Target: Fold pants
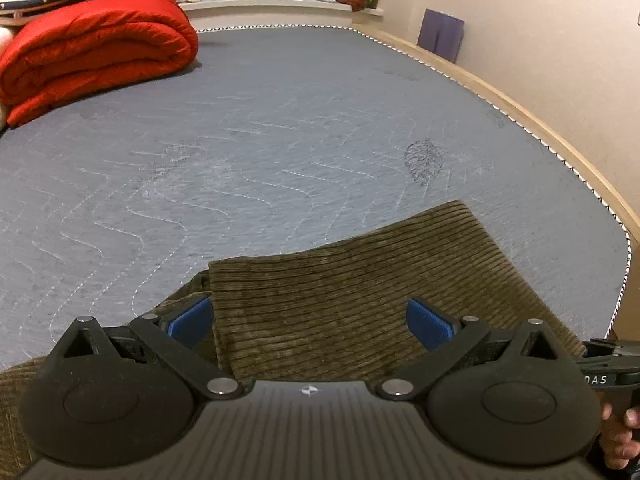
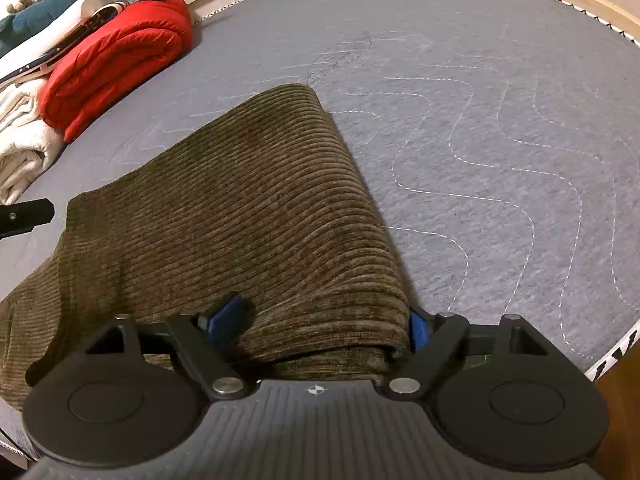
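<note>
We've got the olive-brown ribbed corduroy pants [image 2: 240,216] folded on the grey quilted bed [image 2: 500,140], thick, soft, floppy stuff best grabbed at the doubled edge, left tongs [image 1: 310,322] wide open, right tongs [image 2: 320,322] wide around the fold, grip unclear

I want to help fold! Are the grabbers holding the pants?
The left gripper is open, holding nothing. The right gripper straddles the corduroy pants' folded edge; grip unclear.
</note>
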Demonstrator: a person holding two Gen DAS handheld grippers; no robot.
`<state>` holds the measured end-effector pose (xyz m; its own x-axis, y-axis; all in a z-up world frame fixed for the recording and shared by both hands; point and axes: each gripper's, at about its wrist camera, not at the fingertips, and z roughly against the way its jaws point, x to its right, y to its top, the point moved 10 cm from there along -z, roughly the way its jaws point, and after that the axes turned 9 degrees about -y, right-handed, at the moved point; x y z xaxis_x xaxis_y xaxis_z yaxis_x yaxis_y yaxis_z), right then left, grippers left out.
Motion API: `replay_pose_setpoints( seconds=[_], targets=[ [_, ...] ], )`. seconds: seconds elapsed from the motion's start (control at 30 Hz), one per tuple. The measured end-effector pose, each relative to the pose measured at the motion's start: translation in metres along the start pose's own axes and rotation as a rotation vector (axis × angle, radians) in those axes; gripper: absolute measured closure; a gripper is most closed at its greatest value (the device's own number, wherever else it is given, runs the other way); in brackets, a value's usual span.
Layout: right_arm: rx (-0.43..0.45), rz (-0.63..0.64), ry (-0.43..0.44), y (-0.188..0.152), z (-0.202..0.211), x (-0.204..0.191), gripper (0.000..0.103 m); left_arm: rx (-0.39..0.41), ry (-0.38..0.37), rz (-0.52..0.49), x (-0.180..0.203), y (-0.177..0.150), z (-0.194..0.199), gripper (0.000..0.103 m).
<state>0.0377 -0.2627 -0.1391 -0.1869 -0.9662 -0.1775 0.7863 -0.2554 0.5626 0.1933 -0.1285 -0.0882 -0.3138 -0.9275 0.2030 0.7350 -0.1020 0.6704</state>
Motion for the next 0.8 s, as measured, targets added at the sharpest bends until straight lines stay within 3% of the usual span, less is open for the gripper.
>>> replay_pose_setpoints(
  seconds=[0.1,0.33,0.53,0.67,0.73,0.8],
  targets=[
    [0.007,0.004,0.001,0.001,0.003,0.001,0.032,-0.021,-0.004,0.017,0.001,-0.001,-0.002,0.000],
    [0.056,0.031,0.027,0.003,0.015,-0.004,0.068,-0.039,0.003,0.037,-0.002,-0.002,-0.003,0.000],
    [0.192,0.184,0.002,0.009,0.043,-0.029,0.075,0.022,-0.128,0.049,0.010,0.001,0.007,0.001],
    [0.323,0.309,0.024,0.012,0.073,-0.057,0.076,0.048,-0.188,0.043,0.023,0.003,0.010,0.024],
    [0.379,0.370,0.040,0.010,0.085,-0.073,0.076,0.075,-0.253,0.063,0.032,0.007,0.015,0.022],
    [0.433,0.439,0.053,0.004,0.096,-0.092,0.076,0.105,-0.320,0.073,0.044,0.014,0.020,0.014]
  ],
)
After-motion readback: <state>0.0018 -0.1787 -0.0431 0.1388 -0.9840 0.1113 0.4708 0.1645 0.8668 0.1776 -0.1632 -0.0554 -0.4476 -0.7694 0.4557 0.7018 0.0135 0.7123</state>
